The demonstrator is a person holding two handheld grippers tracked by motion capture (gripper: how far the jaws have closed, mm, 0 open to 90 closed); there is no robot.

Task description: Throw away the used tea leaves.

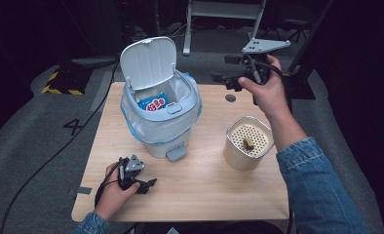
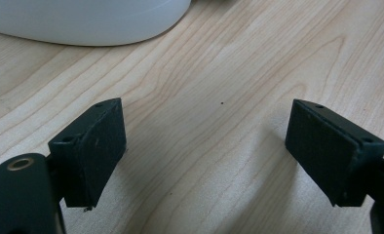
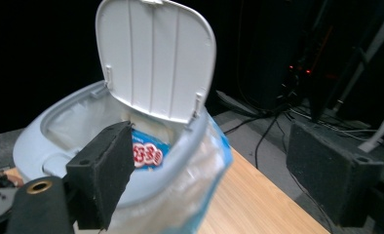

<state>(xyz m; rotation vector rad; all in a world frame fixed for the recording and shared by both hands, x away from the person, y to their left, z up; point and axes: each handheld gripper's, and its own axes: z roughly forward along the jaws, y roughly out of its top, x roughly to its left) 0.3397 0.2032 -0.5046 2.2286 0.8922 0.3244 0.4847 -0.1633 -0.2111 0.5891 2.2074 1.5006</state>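
Observation:
A white pedal bin [image 1: 161, 122] with a clear liner stands at the back left of the wooden table [image 1: 200, 190], its lid [image 1: 148, 63] tipped up. Inside lies a blue packet [image 1: 153, 103] with red-and-white print. My right gripper [image 1: 225, 68] is held in the air to the right of the bin and points at it, open with nothing between the jaws. In the right gripper view the bin's rim [image 3: 180, 165], lid [image 3: 156, 58] and packet [image 3: 148, 153] show past my right gripper [image 3: 219, 165]. My left gripper [image 1: 150, 184] rests open and empty on the table in front of the bin. In its own view my left gripper [image 2: 207, 141] faces bare wood, with the bin's base [image 2: 83, 19] beyond.
A cream canister [image 1: 248, 144] with a perforated top and a small knob stands at the right of the table. The bin's grey pedal [image 1: 176, 153] sticks out toward me. A small round hole [image 1: 230, 98] marks the table's back right. Dark floor and cables surround the table.

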